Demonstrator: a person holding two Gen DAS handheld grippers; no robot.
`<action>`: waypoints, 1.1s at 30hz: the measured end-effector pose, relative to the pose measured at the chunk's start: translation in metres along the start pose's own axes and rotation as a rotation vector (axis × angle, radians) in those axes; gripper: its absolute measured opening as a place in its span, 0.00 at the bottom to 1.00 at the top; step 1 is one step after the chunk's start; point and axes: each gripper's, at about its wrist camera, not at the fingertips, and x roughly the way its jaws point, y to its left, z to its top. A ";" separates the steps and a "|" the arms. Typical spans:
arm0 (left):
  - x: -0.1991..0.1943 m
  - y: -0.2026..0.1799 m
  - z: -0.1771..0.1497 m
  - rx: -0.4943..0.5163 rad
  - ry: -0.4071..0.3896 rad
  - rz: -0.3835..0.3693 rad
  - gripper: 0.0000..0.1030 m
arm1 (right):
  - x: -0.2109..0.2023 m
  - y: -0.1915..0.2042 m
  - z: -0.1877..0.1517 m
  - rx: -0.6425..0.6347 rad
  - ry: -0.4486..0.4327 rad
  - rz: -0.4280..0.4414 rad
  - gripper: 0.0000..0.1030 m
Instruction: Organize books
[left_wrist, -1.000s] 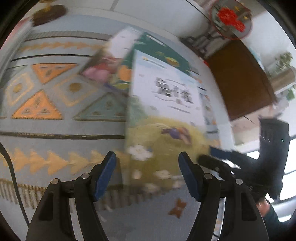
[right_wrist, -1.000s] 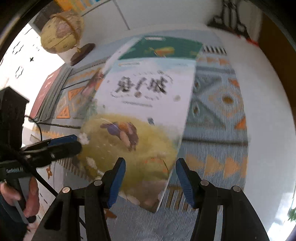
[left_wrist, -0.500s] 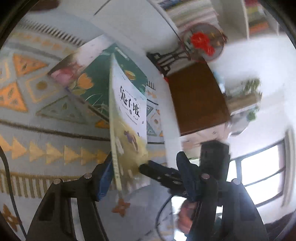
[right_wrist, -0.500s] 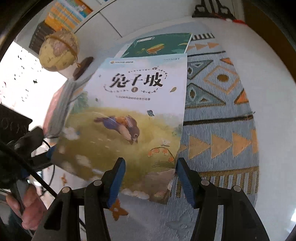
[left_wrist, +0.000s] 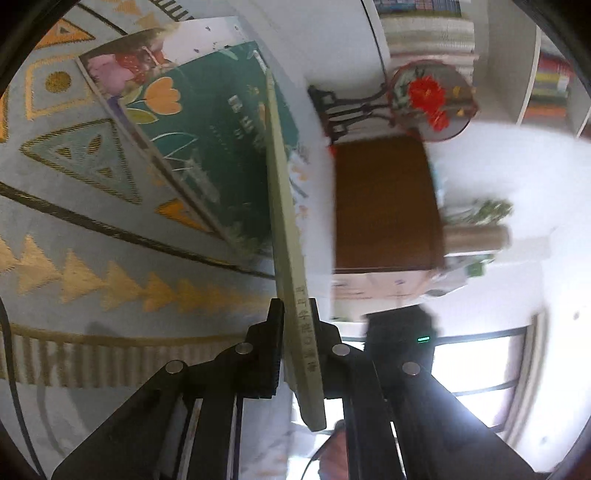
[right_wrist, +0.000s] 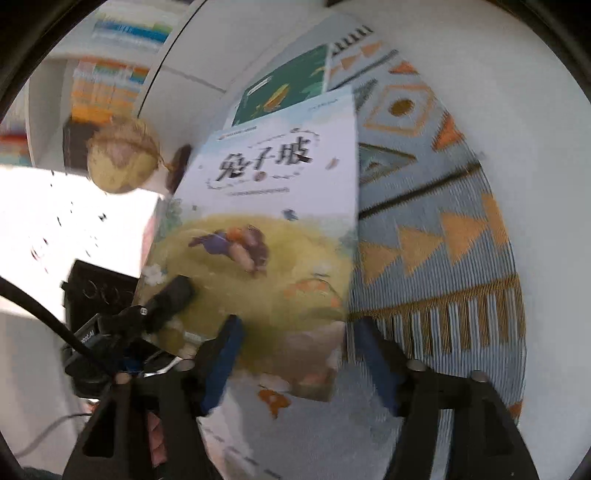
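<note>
Clamping complete: left gripper (left_wrist: 297, 325) now closed on spine edge of the rabbit-hill book (right_wrist: 266, 229), jaws just drawn shut from wide half a second back. Book tipped up on edge above patterned rug (left_wrist: 92, 258), left of brown cabinet (left_wrist: 384, 206). Right gripper (right_wrist: 295, 354) just widened, pads clear of near cover edge. Handover to left apparently done; green book (left_wrist: 214, 140) lying flat beyond, awaiting sorting.

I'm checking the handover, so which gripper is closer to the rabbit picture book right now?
Left. The left gripper is clamped on the picture book at its edge; the right gripper, jaws just opened wider, sits open by its lower corner without pressing it.
</note>
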 end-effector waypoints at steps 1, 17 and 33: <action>-0.002 -0.001 0.000 -0.012 -0.002 -0.015 0.07 | -0.001 -0.005 0.000 0.033 -0.010 0.028 0.81; 0.014 -0.050 -0.041 0.401 -0.031 0.471 0.10 | -0.008 0.048 -0.013 -0.180 -0.113 -0.152 0.25; -0.113 -0.093 -0.048 0.566 -0.243 0.631 0.15 | -0.002 0.185 -0.062 -0.691 -0.215 -0.228 0.24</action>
